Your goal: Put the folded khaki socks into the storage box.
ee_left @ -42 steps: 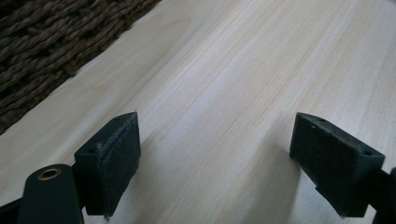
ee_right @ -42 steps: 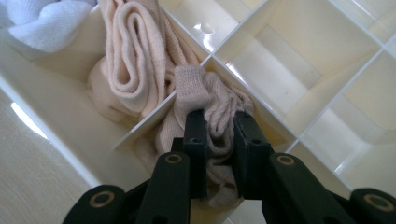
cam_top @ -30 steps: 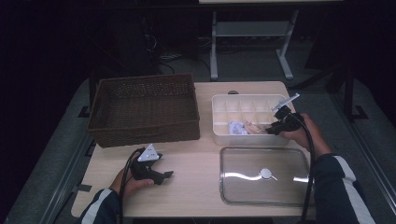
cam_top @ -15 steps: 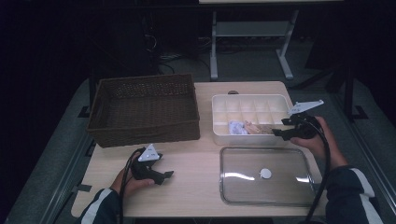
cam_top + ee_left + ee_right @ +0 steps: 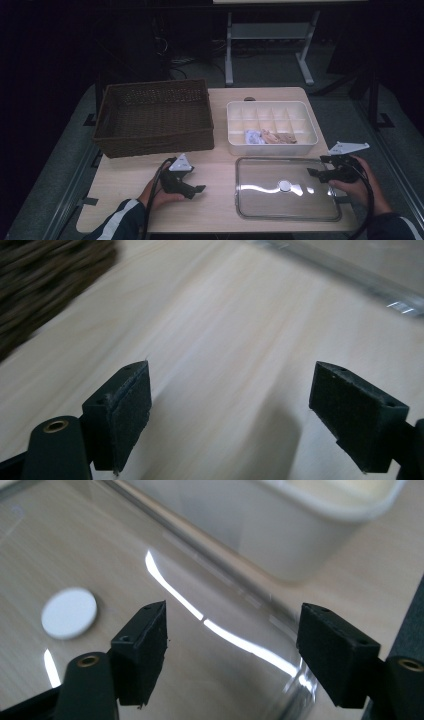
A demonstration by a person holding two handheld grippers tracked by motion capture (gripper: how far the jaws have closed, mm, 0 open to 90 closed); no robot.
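Observation:
A clear rectangular lid (image 5: 260, 200) with a white round knob (image 5: 284, 186) lies flat on the table's near right. Behind it stands a white compartment box (image 5: 271, 107) holding a few small white and tan pieces (image 5: 272, 136). My right gripper (image 5: 312, 173) hovers at the lid's right edge, pointing left. In the right gripper view its jaws (image 5: 235, 645) stand open over the lid (image 5: 165, 545) with nothing between them, having just been opening; the knob (image 5: 69, 612) lies to their left. My left gripper (image 5: 199, 189) is open over bare wood (image 5: 235, 405), left of the lid.
A dark wicker basket (image 5: 152, 117) sits at the back left, its corner (image 5: 40, 285) visible in the left gripper view. The wooden table (image 5: 220, 172) has bare room between the basket and the lid. A metal stand (image 5: 267, 35) is on the floor beyond.
My right gripper has left the white box and come toward the near right, down to the lid's edge, with its jaws wider apart. My left gripper has slid a little to the right.

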